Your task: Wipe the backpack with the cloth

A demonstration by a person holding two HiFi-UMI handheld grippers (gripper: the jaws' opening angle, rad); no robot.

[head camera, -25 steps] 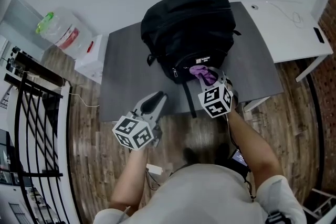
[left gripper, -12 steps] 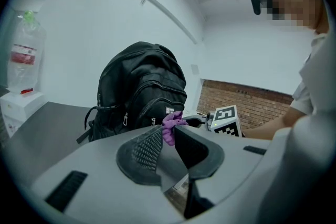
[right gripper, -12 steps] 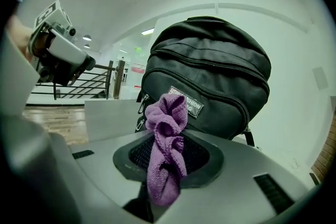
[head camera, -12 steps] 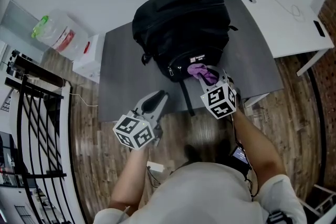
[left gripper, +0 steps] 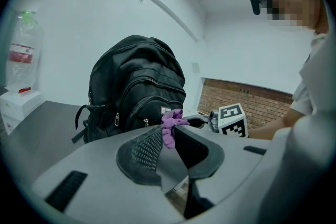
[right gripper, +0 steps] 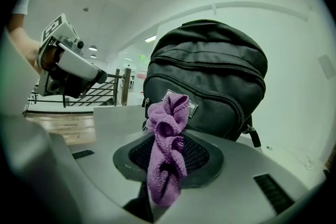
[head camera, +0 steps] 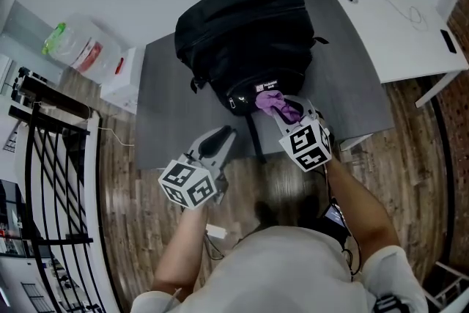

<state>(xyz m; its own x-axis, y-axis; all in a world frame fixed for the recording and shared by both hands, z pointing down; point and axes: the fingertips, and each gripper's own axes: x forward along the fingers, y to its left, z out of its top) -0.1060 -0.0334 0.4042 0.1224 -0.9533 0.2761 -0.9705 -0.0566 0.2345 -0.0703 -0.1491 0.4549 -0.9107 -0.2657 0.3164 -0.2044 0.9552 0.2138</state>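
A grey table (head camera: 165, 106) stands on wood flooring, with the black backpack (head camera: 242, 26) upright at upper centre. The right gripper (head camera: 286, 111) is clamped on the bunched purple cloth (head camera: 272, 102), held at the bag's lower front pocket, evidently to rub there. The left gripper (head camera: 216, 141), at lower left, hangs narrowly parted and empty, clear of the wiping.

You are working with a purple cloth (head camera: 272, 102) beside a black backpack (head camera: 245, 33), sitting on a dark grey table (head camera: 165, 113). Below the backpack, your left gripper (head camera: 222, 135) and right gripper (head camera: 287, 108) are showing black-and-white square-patterned cubes over brown wood-grain floor (head camera: 146, 231).
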